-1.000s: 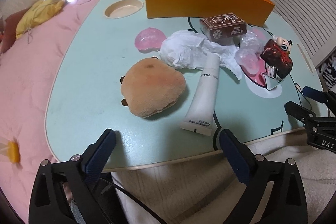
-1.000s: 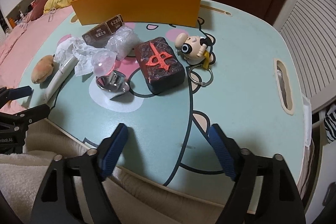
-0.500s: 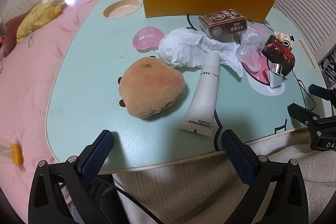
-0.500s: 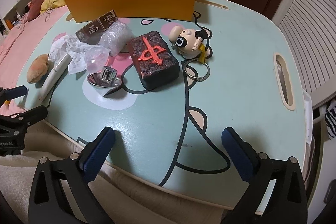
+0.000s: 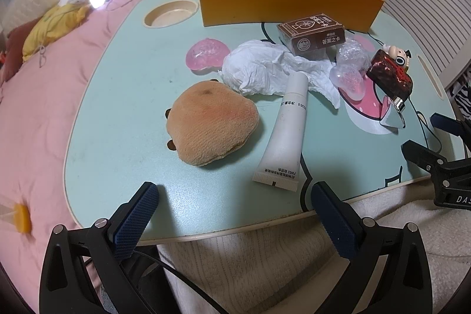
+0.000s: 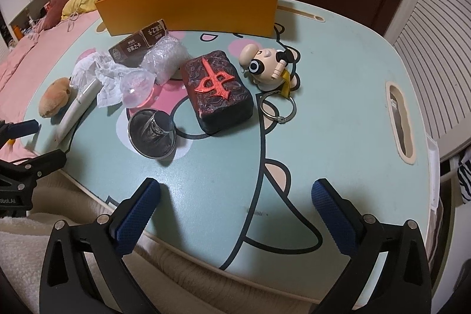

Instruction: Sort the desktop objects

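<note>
A brown plush toy (image 5: 212,125) and a white tube (image 5: 287,134) lie on the mint table (image 5: 117,108), just beyond my left gripper (image 5: 234,190), which is open and empty over the near edge. Behind them are crumpled tissue (image 5: 265,69), a brown card box (image 5: 312,34) and a pink gel blob (image 5: 206,53). My right gripper (image 6: 237,187) is wide open and empty, short of a dark block with a red mark (image 6: 217,90), a metal funnel-shaped piece (image 6: 153,134) and a figure keychain (image 6: 265,68) with its ring (image 6: 276,108).
An orange open box (image 6: 191,8) stands at the table's far side. Bubble wrap (image 6: 166,59) and a clear pink capsule (image 6: 137,86) lie by the card box. A pink bed cover (image 5: 35,108) lies to the left, and a white knitted blanket (image 5: 250,255) covers the near side.
My right gripper's jaws have spread wider apart and stay empty. The left gripper is still open in about the same place. Nothing on the table has moved.
</note>
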{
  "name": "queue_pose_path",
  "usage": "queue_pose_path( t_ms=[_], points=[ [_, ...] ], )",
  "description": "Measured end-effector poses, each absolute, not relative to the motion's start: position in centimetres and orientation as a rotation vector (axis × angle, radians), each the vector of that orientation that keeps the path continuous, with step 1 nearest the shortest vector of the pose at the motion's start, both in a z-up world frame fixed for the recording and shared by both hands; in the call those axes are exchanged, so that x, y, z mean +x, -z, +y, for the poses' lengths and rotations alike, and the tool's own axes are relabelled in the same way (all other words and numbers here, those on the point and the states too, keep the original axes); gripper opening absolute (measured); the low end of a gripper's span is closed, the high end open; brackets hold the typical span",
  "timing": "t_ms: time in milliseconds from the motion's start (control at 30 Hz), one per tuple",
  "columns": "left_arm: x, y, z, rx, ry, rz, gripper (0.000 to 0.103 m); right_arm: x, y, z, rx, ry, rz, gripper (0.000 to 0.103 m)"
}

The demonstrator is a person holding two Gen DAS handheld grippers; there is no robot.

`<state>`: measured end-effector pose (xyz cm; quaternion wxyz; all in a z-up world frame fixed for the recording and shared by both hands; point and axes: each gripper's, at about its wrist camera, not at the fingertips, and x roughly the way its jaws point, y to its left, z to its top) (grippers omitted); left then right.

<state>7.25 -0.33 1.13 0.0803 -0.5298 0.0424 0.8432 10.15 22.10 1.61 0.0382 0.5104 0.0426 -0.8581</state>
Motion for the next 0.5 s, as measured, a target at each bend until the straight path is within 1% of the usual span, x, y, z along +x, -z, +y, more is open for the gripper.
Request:
queue_pose_path(
  t_ms=[500],
  points=[
    [7.29,-1.22,-0.30,-1.555,-2.531,0.136,0.103,10.24,-1.68,22.06,1.508,2.629,0.155,0.103]
  ],
)
